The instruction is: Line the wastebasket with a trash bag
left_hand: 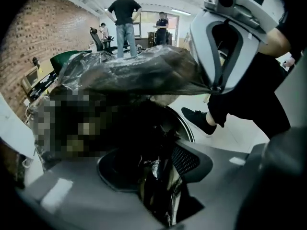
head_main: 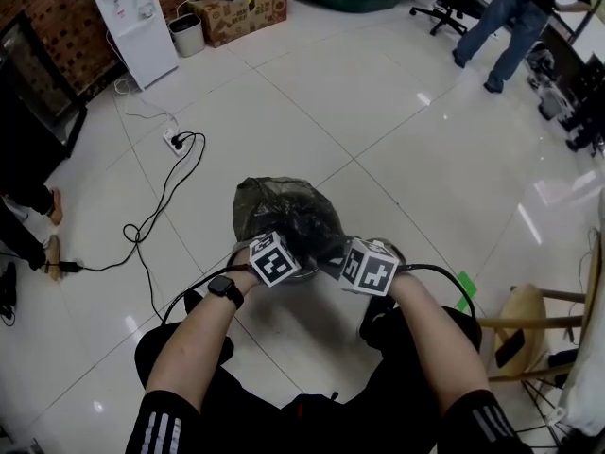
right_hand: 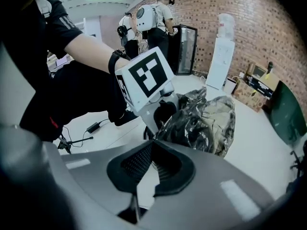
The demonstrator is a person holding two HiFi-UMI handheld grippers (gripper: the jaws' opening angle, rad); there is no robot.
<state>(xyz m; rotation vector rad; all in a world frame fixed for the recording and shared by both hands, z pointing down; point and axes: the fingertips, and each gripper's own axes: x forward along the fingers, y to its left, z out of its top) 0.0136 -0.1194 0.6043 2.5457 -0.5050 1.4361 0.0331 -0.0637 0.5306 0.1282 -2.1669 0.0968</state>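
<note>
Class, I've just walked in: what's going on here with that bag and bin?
A person bent over a wastebasket on the floor works a dark trash bag with two handheld grippers. The right gripper is shut on the bag's edge, pulling the film taut. The left gripper is open, bunched film lying between its jaws near the basket's rim. Most of the bag billows above the basket; it is not yet lined.

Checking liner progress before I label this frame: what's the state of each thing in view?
trash bag: ballooned up over the wastebasket, not pushed down inside.
wastebasket: upright, mouth covered by the bag.
left gripper: fingers open, bag film between them.
right gripper: fingers shut on the bag's edge.
</note>
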